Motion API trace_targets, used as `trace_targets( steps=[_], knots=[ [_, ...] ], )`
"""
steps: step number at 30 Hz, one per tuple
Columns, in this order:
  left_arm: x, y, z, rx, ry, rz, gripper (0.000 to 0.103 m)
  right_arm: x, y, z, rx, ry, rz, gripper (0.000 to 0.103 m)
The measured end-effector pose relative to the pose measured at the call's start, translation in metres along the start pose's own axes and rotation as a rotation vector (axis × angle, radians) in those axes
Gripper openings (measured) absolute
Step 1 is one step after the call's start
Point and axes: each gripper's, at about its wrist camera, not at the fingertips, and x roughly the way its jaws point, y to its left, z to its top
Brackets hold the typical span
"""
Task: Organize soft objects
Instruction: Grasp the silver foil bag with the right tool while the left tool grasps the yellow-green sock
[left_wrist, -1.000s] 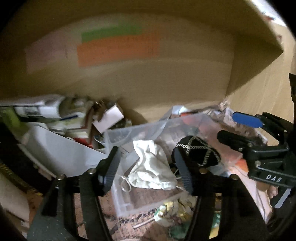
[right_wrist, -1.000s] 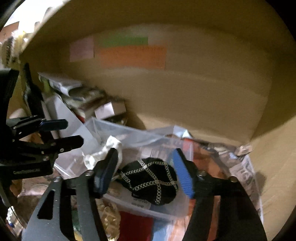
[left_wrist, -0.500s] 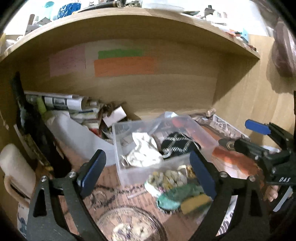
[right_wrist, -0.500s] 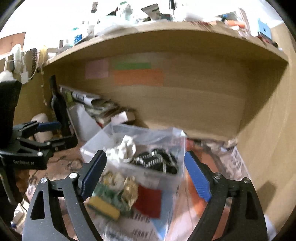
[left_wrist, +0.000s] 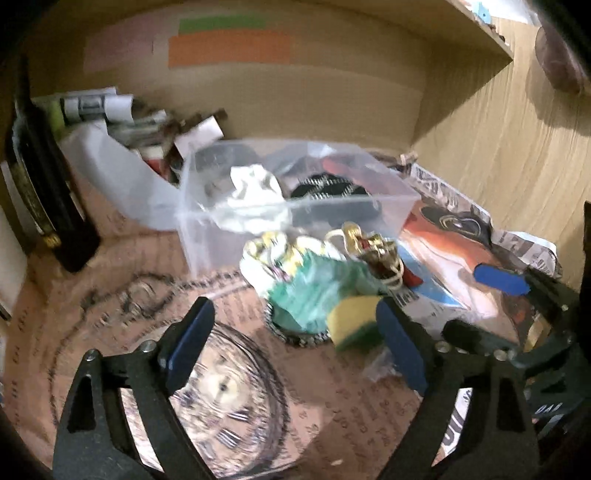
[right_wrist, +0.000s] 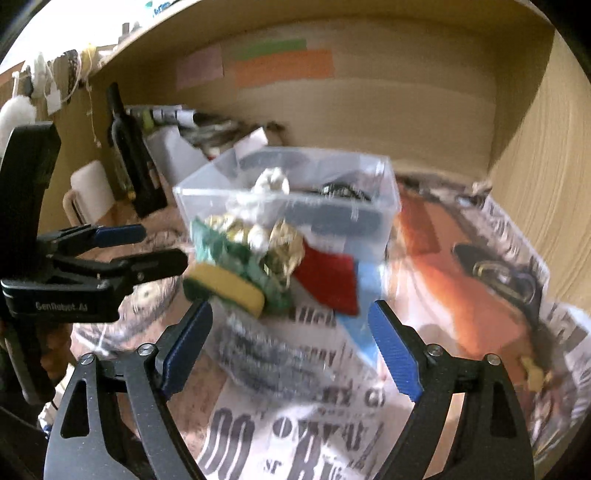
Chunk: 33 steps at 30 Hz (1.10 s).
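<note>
both sets of tongs wide, nothing between them. left gripper (left_wrist: 291, 345) jaws have just narrowed slightly; right gripper (right_wrist: 290, 345) jaws steady. white cloth (left_wrist: 255, 188) and black chained pouch (left_wrist: 325, 188) lie inside clear bin (left_wrist: 207, 236). yellow-green sponge (right_wrist: 225, 286) just in front of it.

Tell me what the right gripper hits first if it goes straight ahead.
Probably the newspaper on the desk under the open right gripper; the red cloth lies just beyond. Depth is unclear.

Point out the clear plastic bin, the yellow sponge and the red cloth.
clear plastic bin (right_wrist: 207, 206), right wrist view, front left wall.
yellow sponge (right_wrist: 229, 284), right wrist view, yellow top face.
red cloth (right_wrist: 328, 280), right wrist view, middle of the fabric.
</note>
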Motion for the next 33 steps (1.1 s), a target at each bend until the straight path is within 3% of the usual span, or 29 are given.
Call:
trace_targets(
  steps=[7,14,17,25,27,33],
  knots=[
    [0.021,-0.013,-0.007,-0.008,0.070,-0.064,0.067,0.012,-0.007,-0.014,0.022,0.061,0.001,0.084],
    [0.027,-0.014,-0.011,-0.020,0.076,-0.087,0.064,0.015,-0.009,-0.021,0.025,0.085,0.069,0.046],
    [0.026,-0.012,-0.013,-0.026,0.077,-0.096,0.063,0.011,-0.010,-0.022,0.015,0.073,0.053,0.040],
    [0.028,-0.023,-0.022,0.012,0.109,-0.149,0.060,-0.003,-0.030,-0.017,0.046,0.040,-0.032,0.037],
    [0.034,-0.031,-0.026,0.037,0.138,-0.153,0.042,-0.007,-0.034,-0.015,0.055,0.026,-0.045,0.036],
    [0.032,-0.037,-0.028,0.051,0.108,-0.146,0.035,-0.020,-0.040,-0.009,0.061,-0.018,-0.065,0.036]
  ],
)
